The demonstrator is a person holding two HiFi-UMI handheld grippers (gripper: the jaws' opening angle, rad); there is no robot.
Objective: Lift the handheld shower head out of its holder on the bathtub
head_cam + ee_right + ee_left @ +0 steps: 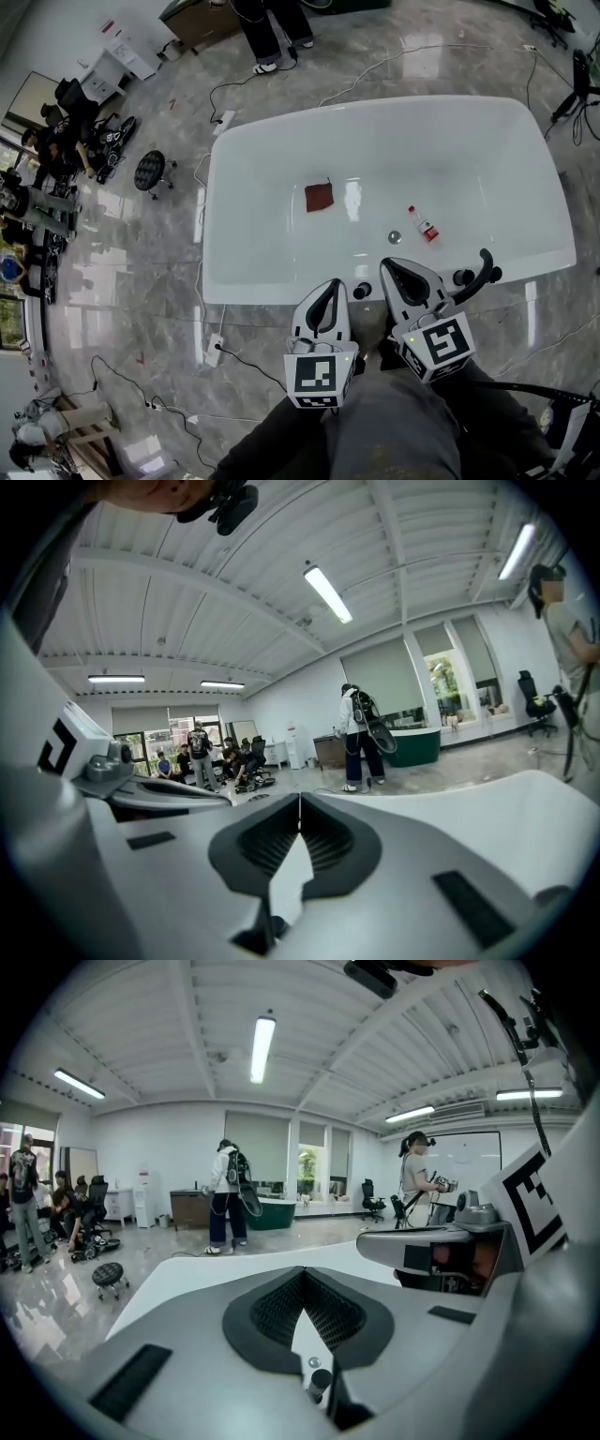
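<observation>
The white bathtub lies in front of me in the head view. On its near rim at the right, the black handheld shower head curves up from its holder, with black knobs beside it. My right gripper is shut and empty, its tip over the near rim a little left of the shower head. My left gripper is shut and empty too, beside another black knob. The left gripper view shows its pads meeting at the tip and that knob below them. The right gripper view shows its pads together.
Inside the tub lie a red cloth, a small bottle with a red label and the drain. On the marble floor are a power strip with cables and a black stool. A person stands beyond the tub.
</observation>
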